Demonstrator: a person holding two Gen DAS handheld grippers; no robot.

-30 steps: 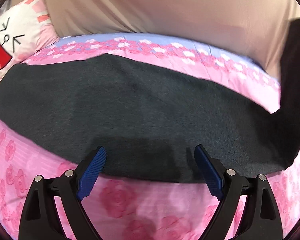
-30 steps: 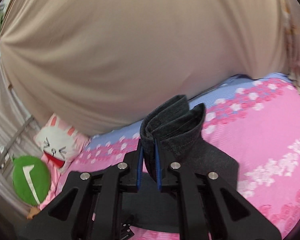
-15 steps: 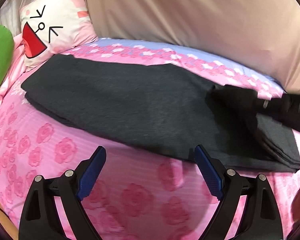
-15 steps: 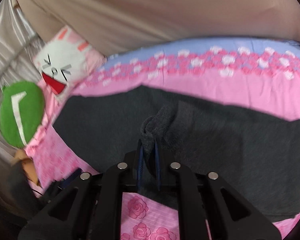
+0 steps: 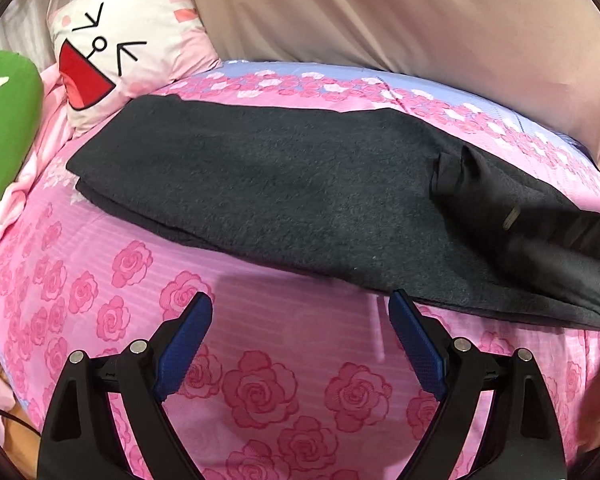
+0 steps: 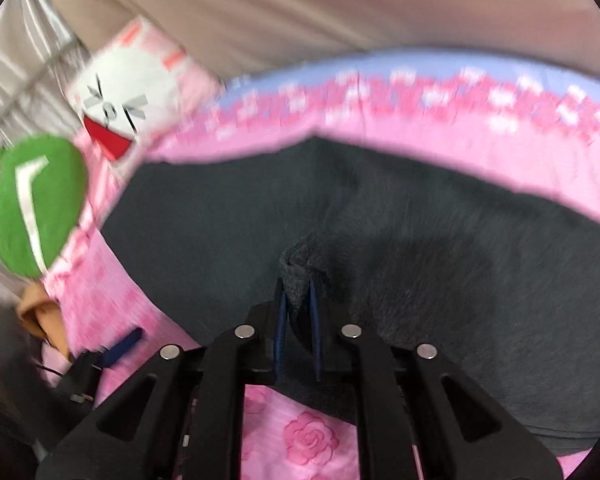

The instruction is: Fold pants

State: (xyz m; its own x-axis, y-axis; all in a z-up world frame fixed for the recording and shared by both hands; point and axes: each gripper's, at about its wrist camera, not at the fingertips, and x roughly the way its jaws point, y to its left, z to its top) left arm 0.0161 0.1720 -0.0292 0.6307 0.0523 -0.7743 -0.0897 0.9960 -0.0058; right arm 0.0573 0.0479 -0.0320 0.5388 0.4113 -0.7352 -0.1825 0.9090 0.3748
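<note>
Dark grey pants (image 5: 284, 188) lie folded lengthwise across the pink rose bedsheet (image 5: 260, 392). My left gripper (image 5: 300, 312) is open and empty, over the sheet just in front of the pants' near edge. In the right wrist view my right gripper (image 6: 298, 280) is shut on a bunched end of the pants (image 6: 440, 280) and holds it low over the rest of the fabric. That gripper also shows in the left wrist view (image 5: 480, 196), lying over the right part of the pants.
A white cartoon-face pillow (image 5: 120, 52) and a green cushion (image 5: 4, 128) lie at the left end of the bed. A beige curtain (image 5: 400, 12) hangs behind the bed. The right wrist view is blurred by motion.
My right gripper has carried the pant end down from high above the bed and leftward over the laid fabric. My left gripper has drawn back off the pants toward the near sheet.
</note>
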